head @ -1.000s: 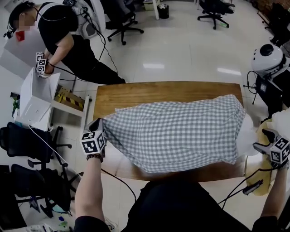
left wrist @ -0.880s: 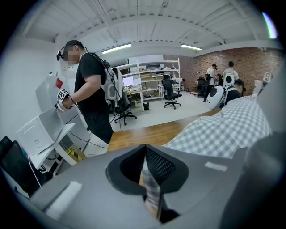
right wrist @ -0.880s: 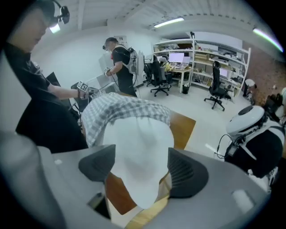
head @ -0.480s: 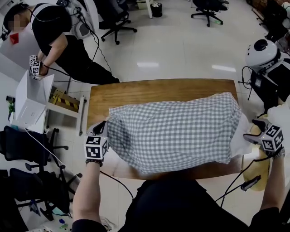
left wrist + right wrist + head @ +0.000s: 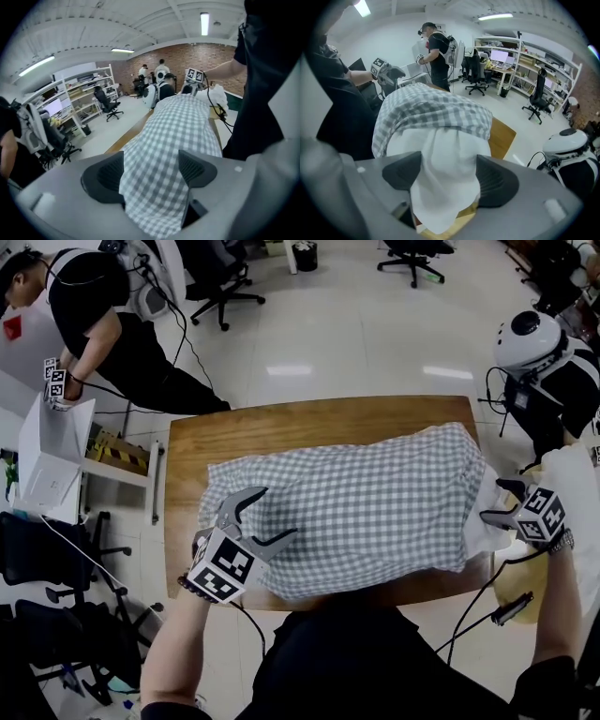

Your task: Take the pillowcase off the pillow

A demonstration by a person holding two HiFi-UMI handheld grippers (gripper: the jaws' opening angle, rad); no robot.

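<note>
The gingham pillowcase (image 5: pixel 347 507) lies lengthwise across the wooden tabletop (image 5: pixel 281 427), its open end toward the person's right, where the right gripper (image 5: pixel 494 501) clamps the protruding white pillow (image 5: pixel 485 521). The left gripper (image 5: pixel 280 512), its jaws just opened wide, has the cloth of the closed end between them, unpressed. Office chairs (image 5: pixel 220 292) dot the glossy floor (image 5: pixel 356 343).

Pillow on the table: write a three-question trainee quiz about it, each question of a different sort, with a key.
1. True or false: the checked pillowcase fully covers the pillow.
2. What sits between the right gripper's jaws? A) pillowcase B) white pillow C) cable
3. Fill in: the left gripper's jaws stand ____.
Key: 1 false, its white end sticks out. 2 B. 3 apart; they have just been opening, with pillowcase cloth between them, not pinched.
</note>
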